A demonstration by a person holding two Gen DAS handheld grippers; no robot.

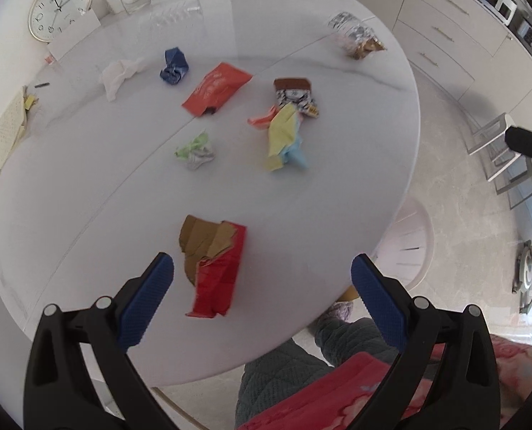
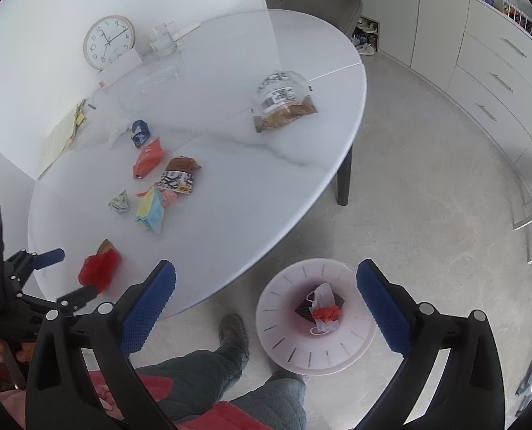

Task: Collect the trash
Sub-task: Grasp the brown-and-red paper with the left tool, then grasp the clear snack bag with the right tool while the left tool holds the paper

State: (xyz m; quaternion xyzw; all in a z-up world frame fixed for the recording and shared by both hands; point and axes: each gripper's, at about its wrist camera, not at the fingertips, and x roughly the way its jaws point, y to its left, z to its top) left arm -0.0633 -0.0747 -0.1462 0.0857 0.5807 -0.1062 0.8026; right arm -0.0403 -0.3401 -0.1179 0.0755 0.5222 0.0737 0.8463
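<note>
Hovering left gripper [image 1: 262, 279], fingers spread wide, over red wrapper [image 1: 214, 276] lying near tabletop [image 1: 105, 186] edge. Right gripper [image 2: 266, 286] released, empty, above bin [image 2: 276, 337]. Straddling wrapper's narrow width advised before clenching.

What we cannot see well

The table [image 1: 87, 179] is cut by the frame edge on its left side. In the bin [image 2: 284, 344], the dark item under the white and red scraps stays unclear to us, and the clear bag's [image 2: 284, 104] label is too small to read.

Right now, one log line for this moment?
left gripper: open, above red wrapper | right gripper: open, empty, above bin | table: trash remains
</note>
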